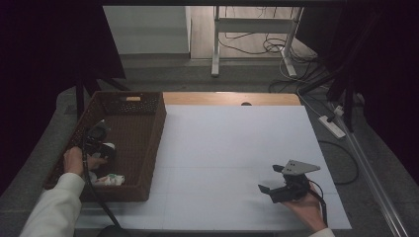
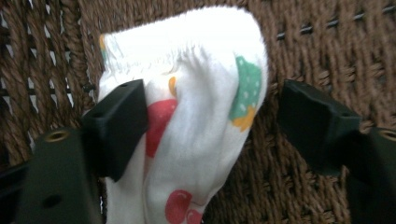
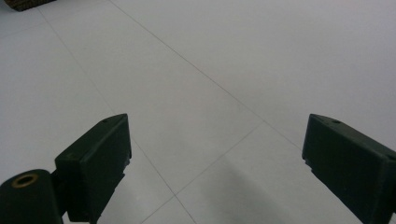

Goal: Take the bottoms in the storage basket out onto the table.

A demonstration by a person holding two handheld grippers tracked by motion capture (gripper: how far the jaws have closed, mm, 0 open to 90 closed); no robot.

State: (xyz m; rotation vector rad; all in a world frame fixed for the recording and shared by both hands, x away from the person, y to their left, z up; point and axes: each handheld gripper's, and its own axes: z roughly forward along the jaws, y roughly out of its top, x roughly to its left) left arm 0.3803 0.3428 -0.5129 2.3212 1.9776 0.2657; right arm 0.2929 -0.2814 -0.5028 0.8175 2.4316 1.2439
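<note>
- Sock (image 2: pixel 196 116), white with red and green prints, lies in the basket (image 1: pixel 148 143) at the frame's left.
- Left gripper (image 2: pixel 210 116) straddles it, jaws apart, one touching the cloth: grasp likely about to begin; closing comes next.
- Right gripper (image 1: pixel 277 181) hovers released over the desk (image 1: pixel 222 148).
- No readable writing.
</note>
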